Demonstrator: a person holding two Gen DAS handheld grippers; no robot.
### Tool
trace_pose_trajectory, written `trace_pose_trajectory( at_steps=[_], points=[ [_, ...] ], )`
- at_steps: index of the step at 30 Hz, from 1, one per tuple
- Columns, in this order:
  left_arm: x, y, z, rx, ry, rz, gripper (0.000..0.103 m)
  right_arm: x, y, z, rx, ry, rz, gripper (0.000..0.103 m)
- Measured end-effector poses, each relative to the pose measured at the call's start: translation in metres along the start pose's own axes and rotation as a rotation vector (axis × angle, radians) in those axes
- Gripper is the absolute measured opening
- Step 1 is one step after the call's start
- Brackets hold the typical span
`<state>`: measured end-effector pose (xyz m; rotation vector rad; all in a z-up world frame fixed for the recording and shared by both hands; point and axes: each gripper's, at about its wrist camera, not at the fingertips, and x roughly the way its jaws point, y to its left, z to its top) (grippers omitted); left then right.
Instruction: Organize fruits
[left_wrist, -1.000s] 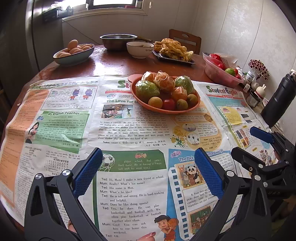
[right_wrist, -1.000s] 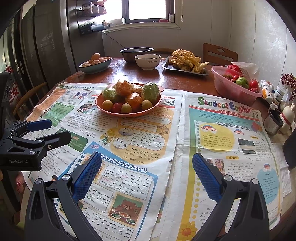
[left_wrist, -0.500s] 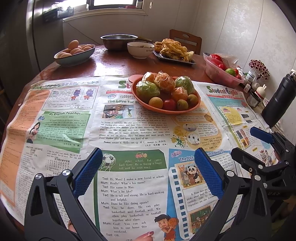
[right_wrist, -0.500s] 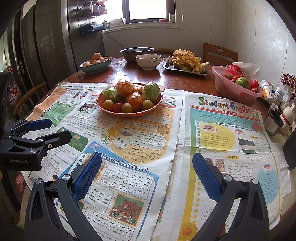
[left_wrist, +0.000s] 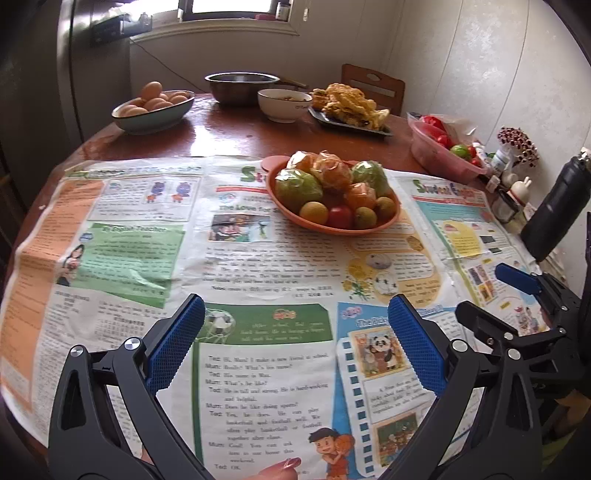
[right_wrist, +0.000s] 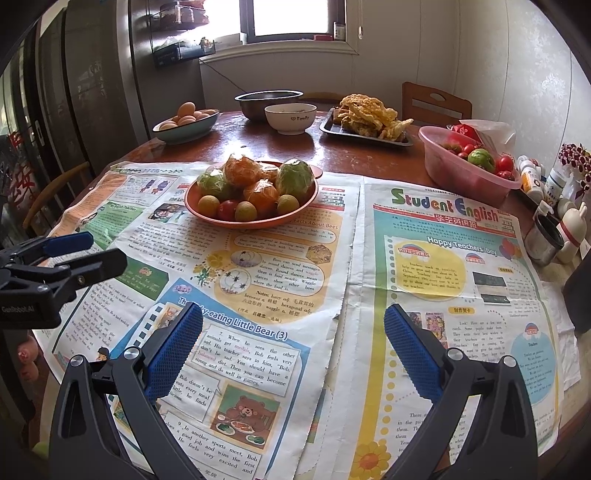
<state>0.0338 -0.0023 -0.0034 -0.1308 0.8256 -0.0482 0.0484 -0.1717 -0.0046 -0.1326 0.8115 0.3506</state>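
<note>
Left wrist view first: my left gripper (left_wrist: 295, 343) hangs above the newspaper (left_wrist: 258, 362) with its blue pads (left_wrist: 173, 343) spread wide and nothing between them. Beyond it, toward the right of centre, the orange plate (left_wrist: 388, 223) sits on the paper, piled with wrapped green fruits (left_wrist: 297, 188), wrapped oranges (left_wrist: 334, 171), small yellow-brown round fruits (left_wrist: 314, 212) and a red one (left_wrist: 340, 217) along its near edge. At the far left of the wooden table (left_wrist: 236, 142) stands a bowl of eggs (left_wrist: 153, 110); to its right come a steel bowl (left_wrist: 242, 85), a white bowl (left_wrist: 283, 105) and a dark tray of fried food (left_wrist: 349, 107). Further right, a pink basin (left_wrist: 443, 162) holds red and green produce, and a black bottle (left_wrist: 557, 214) stands near the table's edge. My right gripper (left_wrist: 491, 295) shows at the far right, over the paper.

From the right wrist view, my left gripper (right_wrist: 86, 249) enters at the left edge. My right gripper (right_wrist: 293, 345) is likewise wide apart and empty, hovering over the newspaper (right_wrist: 424, 266) well short of the fruit plate (right_wrist: 255, 221), which lies ahead and to the left. The pink basin (right_wrist: 465, 173) sits at the right, off the paper, just behind its far edge.
</note>
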Motion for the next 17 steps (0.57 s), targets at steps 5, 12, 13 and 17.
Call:
trace_pose_trajectory(
  at_steps=[5,12,13,17],
  points=[
    [0.005,0.003,0.002,-0.011,0.019,0.029,0.093,0.006,-0.003,0.001,0.008,0.01,-0.006,0.099],
    [0.003,0.007,0.01,-0.005,-0.02,0.078,0.093,0.017,-0.015,0.004,0.028,0.029,-0.02,0.099],
    [0.004,0.008,0.012,0.002,-0.017,0.088,0.093,0.018,-0.018,0.006,0.03,0.029,-0.023,0.099],
    [0.021,0.03,0.027,-0.007,0.022,0.123,0.093,0.028,-0.039,0.018,0.04,0.048,-0.066,0.099]
  ],
)
